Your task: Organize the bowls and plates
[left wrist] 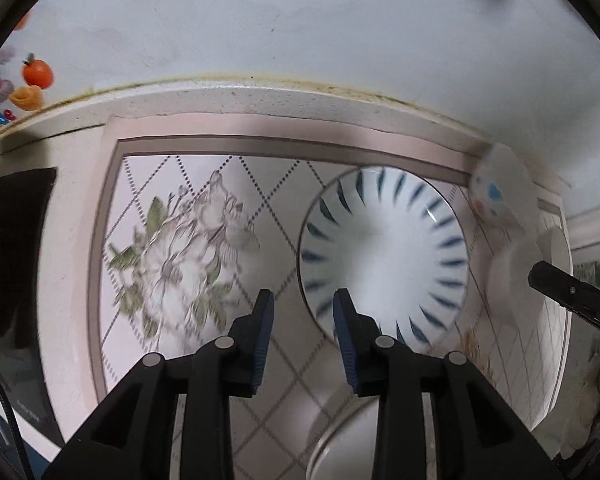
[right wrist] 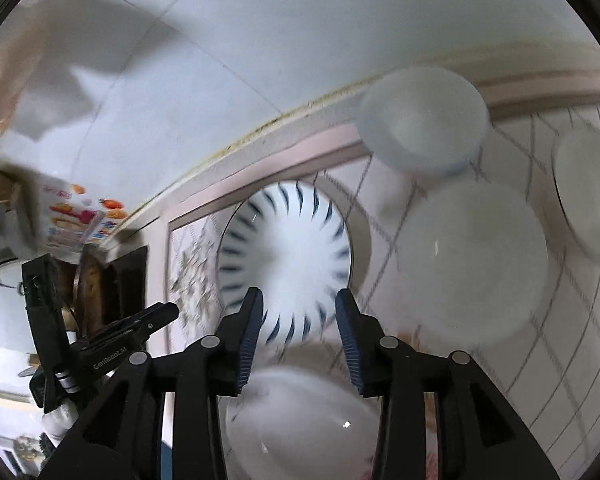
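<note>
The left gripper (left wrist: 303, 298) is hovering over a counter (left wrist: 236, 98) covered by a floral-patterned mat (left wrist: 188, 248), its jaws standing apart with nothing between them. The blue-striped plate (left wrist: 384, 256) is lying flat on the mat just ahead and to the right of the jaws, and its near rim is partly covered by the right-hand finger. Motion blur is smearing the flower print and the plate's stripes. A white dish (left wrist: 340, 440) is showing only as a curved rim at the bottom edge, mostly hidden behind the gripper body. At the far right, a small bowl with coloured dots (left wrist: 494, 188) is heavily blurred, and a plain white piece below it is too smeared to name.

In the right wrist view, the right gripper (right wrist: 299, 312) is hanging with released jaws, empty, above the near edge of the same blue-striped plate (right wrist: 284, 248). A large white plate (right wrist: 472, 264) is lying to its right, a white bowl (right wrist: 424, 120) is sitting beyond it near the wall, and another white dish (right wrist: 588, 192) is being cut off by the right edge. A white bowl (right wrist: 300, 420) below the jaws is partly hidden. The left gripper (right wrist: 156, 316) is poking in from the left.
</note>
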`<state>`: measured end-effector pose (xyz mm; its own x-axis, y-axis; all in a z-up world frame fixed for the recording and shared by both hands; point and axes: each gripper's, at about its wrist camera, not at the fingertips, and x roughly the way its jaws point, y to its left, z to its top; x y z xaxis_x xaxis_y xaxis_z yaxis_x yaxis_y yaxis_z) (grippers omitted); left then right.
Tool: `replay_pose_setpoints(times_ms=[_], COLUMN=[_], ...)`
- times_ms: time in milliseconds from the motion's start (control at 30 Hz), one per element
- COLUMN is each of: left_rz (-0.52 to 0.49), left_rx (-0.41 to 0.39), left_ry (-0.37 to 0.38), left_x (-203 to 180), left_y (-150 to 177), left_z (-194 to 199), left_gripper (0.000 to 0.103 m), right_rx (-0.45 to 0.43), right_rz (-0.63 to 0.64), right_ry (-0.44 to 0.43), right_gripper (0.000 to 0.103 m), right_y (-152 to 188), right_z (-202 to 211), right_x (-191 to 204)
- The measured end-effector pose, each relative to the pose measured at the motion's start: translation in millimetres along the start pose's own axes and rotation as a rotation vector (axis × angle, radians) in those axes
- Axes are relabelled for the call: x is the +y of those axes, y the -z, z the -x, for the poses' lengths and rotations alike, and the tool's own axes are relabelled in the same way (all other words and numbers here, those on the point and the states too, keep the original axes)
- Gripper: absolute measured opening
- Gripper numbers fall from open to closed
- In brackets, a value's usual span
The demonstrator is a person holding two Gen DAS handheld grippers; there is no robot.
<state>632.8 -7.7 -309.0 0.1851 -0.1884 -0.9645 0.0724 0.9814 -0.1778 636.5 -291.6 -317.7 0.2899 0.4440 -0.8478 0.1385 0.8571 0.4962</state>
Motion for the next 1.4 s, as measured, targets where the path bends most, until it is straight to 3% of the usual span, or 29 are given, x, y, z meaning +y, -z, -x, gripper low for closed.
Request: replay_pose_setpoints(times_ms=[200, 333, 533, 800, 933, 1100, 1400], left_rz=[0.038, 0.070, 0.058, 0.040, 0.029, 0.025, 0.014], left_rx=[0.100, 0.169, 0.213, 0.201, 0.194, 0.180, 0.188], left_ry=[0.045, 0.071, 0.072, 0.080, 0.070, 0.036, 0.053], left_x=[9.0, 9.8, 3.3, -8.4, -11.1, 1.1, 6.0], left_y=[-25.0, -28.8, -30.9, -38.2, -40.1, -41.3, -39.6], left_z=[-46.5, -67.4, -91.6, -97.5, -98.2, -96.6, -99.3], left_gripper=[0.028, 0.028, 0.028, 0.028, 0.028, 0.028, 0.028], right_rx=[0.109, 0.154, 0.194, 0.205, 0.209, 0.235, 0.285], right_rz=[0.024, 0.031, 0.042, 0.113, 0.116, 0.135, 0.113], right_ry=[0.086, 0.130, 0.171, 0.213, 0.222, 0.198, 0.151], right_gripper=[0.041, 0.041, 0.041, 0.035, 0.025, 0.025, 0.024], right_y=[-38.5, -44.3, -47.3, -51.2, -51.5, -43.6, -29.5], right_z=[-47.7, -70.9, -90.7, -105.5, -110.4, -115.4, -126.1], right_x=[-3.4, -9.7, -17.8, -10.2, -5.0, 3.2, -0.6])
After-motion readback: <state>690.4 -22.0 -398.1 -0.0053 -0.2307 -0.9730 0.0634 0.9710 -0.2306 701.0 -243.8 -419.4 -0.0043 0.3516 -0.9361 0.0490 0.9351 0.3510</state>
